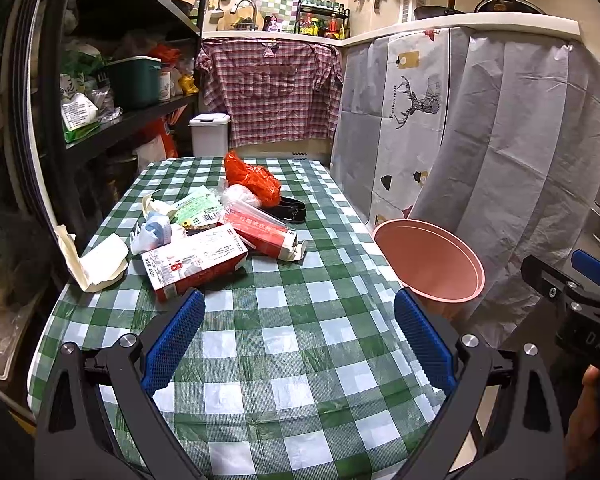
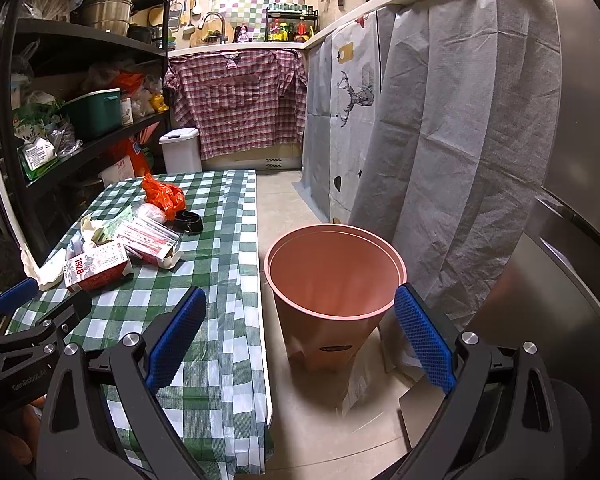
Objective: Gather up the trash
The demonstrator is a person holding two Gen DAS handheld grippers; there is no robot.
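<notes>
A table (image 1: 284, 360) covered in a green-and-white checked cloth is seen, with the trash heaped toward its far left part. Just beside its right edge, on the floor, a pink bin (image 2: 334, 280) stands empty. The left gripper (image 1: 298, 336) is held over the bare near cloth, fingers wide apart, nothing between them; the right gripper (image 2: 300, 336) is aimed at the bin, likewise spread and empty. Nearest in the pile lies a red-and-white carton (image 1: 194, 266), behind it a red packet (image 1: 262, 234), an orange plastic bag (image 1: 252, 180) and crumpled paper (image 1: 104, 264). A slip is likely if the carton is pinched across its broad, soft face. Overlapping pieces could be dragged off the table's edge. The bag, being limp, could snag on neighbours or miss the bin.
</notes>
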